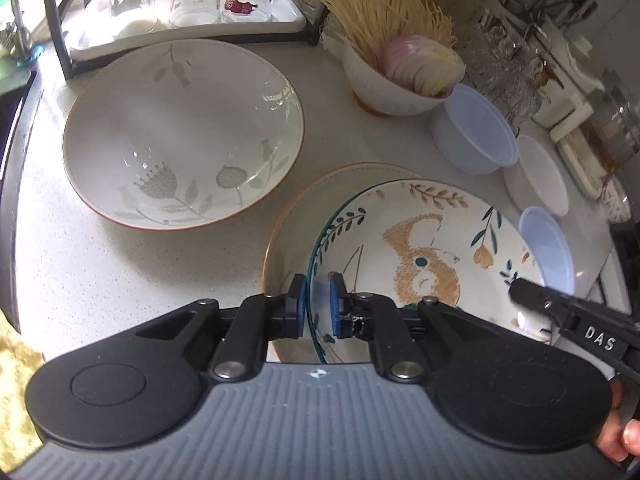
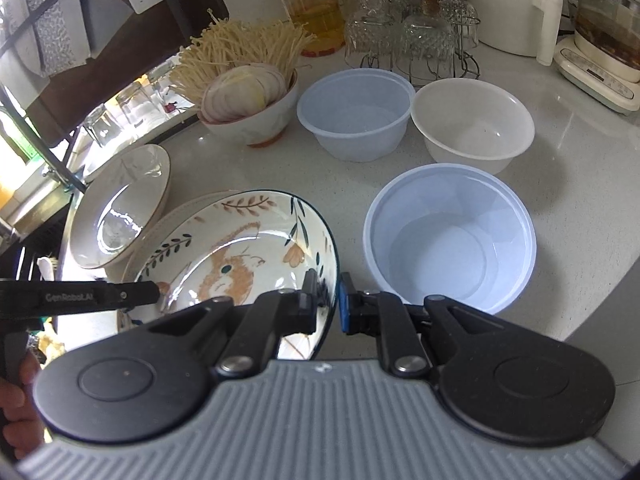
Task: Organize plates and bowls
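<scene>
A squirrel-pattern bowl (image 1: 420,256) with a dark teal rim rests on a plain orange-rimmed plate (image 1: 292,232). My left gripper (image 1: 316,306) is shut on the bowl's left rim. My right gripper (image 2: 329,300) is shut on its right rim; the bowl also shows in the right wrist view (image 2: 240,248). A large floral bowl (image 1: 180,132) sits to the left on the counter. Pale blue plastic bowls (image 2: 448,236) (image 2: 356,114) and a white plastic bowl (image 2: 472,124) stand to the right.
A ceramic bowl of noodles and sliced onion (image 1: 400,80) stands behind. A tray of upturned glasses (image 1: 188,12) is at the back left. A glass rack (image 2: 412,36), an oil jar (image 2: 316,8) and appliances (image 2: 600,40) line the back. The counter edge (image 2: 600,296) runs at right.
</scene>
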### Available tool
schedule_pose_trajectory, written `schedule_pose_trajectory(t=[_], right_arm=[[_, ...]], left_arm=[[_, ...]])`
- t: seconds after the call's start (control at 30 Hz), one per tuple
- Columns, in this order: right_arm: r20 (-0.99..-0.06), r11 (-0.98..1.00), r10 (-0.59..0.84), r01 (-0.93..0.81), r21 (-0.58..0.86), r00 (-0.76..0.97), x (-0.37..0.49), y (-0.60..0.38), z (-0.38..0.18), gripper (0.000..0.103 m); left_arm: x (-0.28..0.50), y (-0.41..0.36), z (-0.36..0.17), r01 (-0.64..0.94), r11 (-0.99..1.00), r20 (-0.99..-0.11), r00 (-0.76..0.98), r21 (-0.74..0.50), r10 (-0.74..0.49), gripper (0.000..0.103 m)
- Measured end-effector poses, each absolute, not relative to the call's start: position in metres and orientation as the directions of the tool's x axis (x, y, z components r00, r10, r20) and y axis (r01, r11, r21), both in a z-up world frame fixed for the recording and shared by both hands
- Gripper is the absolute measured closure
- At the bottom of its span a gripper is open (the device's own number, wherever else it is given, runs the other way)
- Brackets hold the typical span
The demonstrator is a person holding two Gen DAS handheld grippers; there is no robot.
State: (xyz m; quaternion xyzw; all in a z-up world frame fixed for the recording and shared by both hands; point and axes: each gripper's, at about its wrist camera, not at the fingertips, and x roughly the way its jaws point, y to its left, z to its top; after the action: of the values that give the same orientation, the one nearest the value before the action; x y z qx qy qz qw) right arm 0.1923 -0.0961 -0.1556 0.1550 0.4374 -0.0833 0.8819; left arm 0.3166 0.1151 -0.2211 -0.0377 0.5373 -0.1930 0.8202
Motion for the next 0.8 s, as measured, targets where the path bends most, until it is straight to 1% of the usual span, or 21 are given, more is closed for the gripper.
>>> schedule_pose_trajectory(t=[0.1, 0.17, 0.27, 0.37, 0.43, 0.6, 0.63, 0.8], right_arm=[[-0.795, 0.944, -0.037, 0.282, 0.171, 0.606, 0.194, -0.090, -0.157, 0.090], [-0.793, 0.939, -0.040, 0.294, 0.178, 0.608, 0.195, -0.091, -0.158, 0.089], [-0.791, 0.935, -0.047, 0.306, 0.180, 0.610, 0.197, -0.091, -0.160, 0.089], [-0.787, 0.939, -0.060, 0.303, 0.165, 0.614, 0.199, -0.088, -0.161, 0.088], [-0.787, 0.937, -0.057, 0.305, 0.170, 0.614, 0.200, -0.088, -0.162, 0.087], [-0.789, 0.934, -0.043, 0.305, 0.186, 0.613, 0.204, -0.089, -0.165, 0.086], [-0.788, 0.934, -0.041, 0.305, 0.189, 0.614, 0.205, -0.088, -0.165, 0.086], [-0.784, 0.932, -0.034, 0.302, 0.199, 0.620, 0.206, -0.088, -0.166, 0.085]], left_arm=[[0.317, 0.109, -0.221, 0.305, 0.924, -0.876, 0.349, -0.229, -0.332, 0.087], [0.318, 0.108, -0.221, 0.313, 0.922, -0.877, 0.345, -0.228, -0.334, 0.083], [0.319, 0.109, -0.220, 0.316, 0.922, -0.880, 0.340, -0.226, -0.332, 0.083], [0.319, 0.110, -0.218, 0.313, 0.921, -0.881, 0.334, -0.231, -0.335, 0.079], [0.318, 0.111, -0.216, 0.311, 0.921, -0.881, 0.333, -0.235, -0.337, 0.070], [0.315, 0.110, -0.210, 0.306, 0.919, -0.878, 0.330, -0.247, -0.346, 0.061], [0.315, 0.111, -0.210, 0.307, 0.916, -0.877, 0.322, -0.258, -0.355, 0.057], [0.314, 0.122, -0.207, 0.261, 0.908, -0.868, 0.297, -0.327, -0.398, 0.054]])
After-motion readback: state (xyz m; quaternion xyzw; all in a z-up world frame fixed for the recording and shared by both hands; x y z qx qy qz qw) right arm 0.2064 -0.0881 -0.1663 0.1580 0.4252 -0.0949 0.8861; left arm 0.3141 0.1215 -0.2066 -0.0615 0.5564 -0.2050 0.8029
